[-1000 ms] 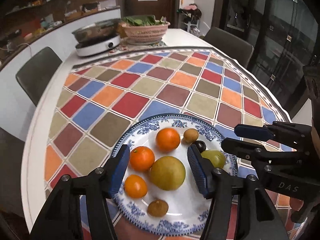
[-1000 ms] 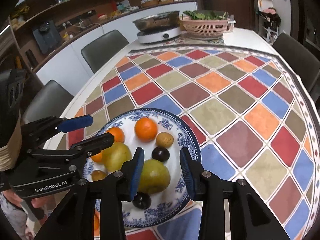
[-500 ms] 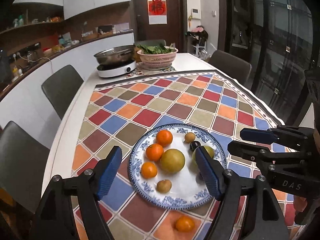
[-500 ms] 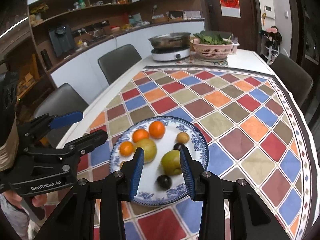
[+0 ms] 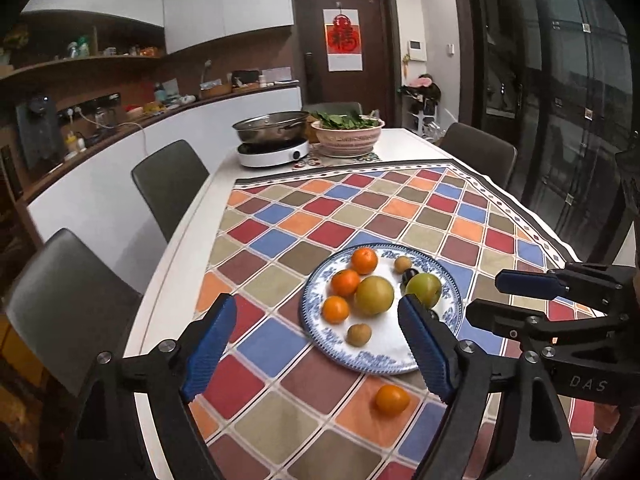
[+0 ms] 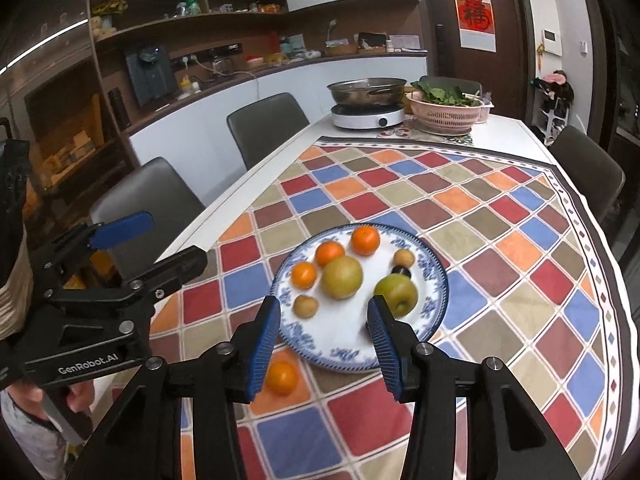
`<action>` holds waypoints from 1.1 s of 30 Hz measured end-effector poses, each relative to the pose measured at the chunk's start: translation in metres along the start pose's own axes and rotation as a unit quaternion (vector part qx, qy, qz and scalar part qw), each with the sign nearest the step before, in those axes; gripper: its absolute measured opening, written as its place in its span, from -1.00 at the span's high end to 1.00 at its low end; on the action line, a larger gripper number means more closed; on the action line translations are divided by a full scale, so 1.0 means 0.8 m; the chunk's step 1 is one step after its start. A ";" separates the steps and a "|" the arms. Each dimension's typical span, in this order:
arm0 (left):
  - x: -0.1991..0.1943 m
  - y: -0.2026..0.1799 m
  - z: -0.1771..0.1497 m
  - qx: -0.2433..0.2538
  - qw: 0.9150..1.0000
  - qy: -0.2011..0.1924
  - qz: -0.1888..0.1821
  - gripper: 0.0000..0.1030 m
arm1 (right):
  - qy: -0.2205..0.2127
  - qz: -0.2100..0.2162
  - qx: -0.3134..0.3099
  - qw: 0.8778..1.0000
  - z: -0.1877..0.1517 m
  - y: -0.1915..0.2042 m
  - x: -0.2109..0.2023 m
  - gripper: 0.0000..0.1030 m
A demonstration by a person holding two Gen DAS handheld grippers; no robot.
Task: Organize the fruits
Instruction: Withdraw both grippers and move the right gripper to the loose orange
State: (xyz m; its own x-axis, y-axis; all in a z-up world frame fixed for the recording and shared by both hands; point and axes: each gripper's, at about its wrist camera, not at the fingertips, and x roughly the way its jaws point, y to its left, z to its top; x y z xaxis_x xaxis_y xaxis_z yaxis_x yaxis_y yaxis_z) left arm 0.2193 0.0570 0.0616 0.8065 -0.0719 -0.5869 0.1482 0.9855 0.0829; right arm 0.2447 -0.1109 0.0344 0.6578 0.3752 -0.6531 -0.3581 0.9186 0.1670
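A blue-and-white plate (image 5: pixel 360 356) (image 6: pixel 344 354) sits on the checkered tablecloth. It holds three oranges (image 5: pixel 364 261) (image 6: pixel 365 241), a yellow pear (image 5: pixel 374 295) (image 6: pixel 343 278), a green pear (image 5: pixel 424 289) (image 6: pixel 396 291), small brown fruits (image 5: pixel 359 334) and a dark plum (image 6: pixel 401 270). One orange (image 5: pixel 392 399) (image 6: pixel 281 377) lies on the cloth just in front of the plate. My left gripper (image 5: pixel 316 344) is open and empty, above the table left of the plate. My right gripper (image 6: pixel 322 340) is open and empty above the plate's near edge.
At the far end stand an induction cooker with a steel pan (image 5: pixel 272 138) (image 6: pixel 366 106) and a pink basket of greens (image 5: pixel 348 136) (image 6: pixel 446 110). Grey chairs (image 5: pixel 168 184) (image 6: pixel 268 128) line the left side, others stand on the right. The table edge runs along the left.
Both grippers have pulled up and back from the plate, so it looks smaller. Both have opened wider. The loose orange in front of the plate has come into view.
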 end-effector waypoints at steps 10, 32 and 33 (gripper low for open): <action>-0.030 0.018 -0.040 -0.016 0.999 0.000 0.029 -0.74 | 0.014 0.008 -0.016 1.000 -0.025 0.034 -0.006 0.10; 0.012 0.045 -0.121 -0.042 0.995 0.078 0.046 -0.74 | 0.104 0.010 -0.031 0.994 -0.083 0.060 0.076 0.10; 0.015 0.046 -0.122 -0.041 0.995 0.081 0.045 -0.74 | 0.108 0.010 -0.030 0.994 -0.084 0.059 0.080 0.10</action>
State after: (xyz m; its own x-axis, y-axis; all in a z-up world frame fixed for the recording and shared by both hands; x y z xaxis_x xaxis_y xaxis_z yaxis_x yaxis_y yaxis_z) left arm 0.1788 0.1069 -0.0210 0.7110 0.0356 -0.7023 0.0272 0.9966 0.0781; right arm 0.2251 -0.0517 -0.0488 0.4959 0.3515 -0.7940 -0.4118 0.9002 0.1413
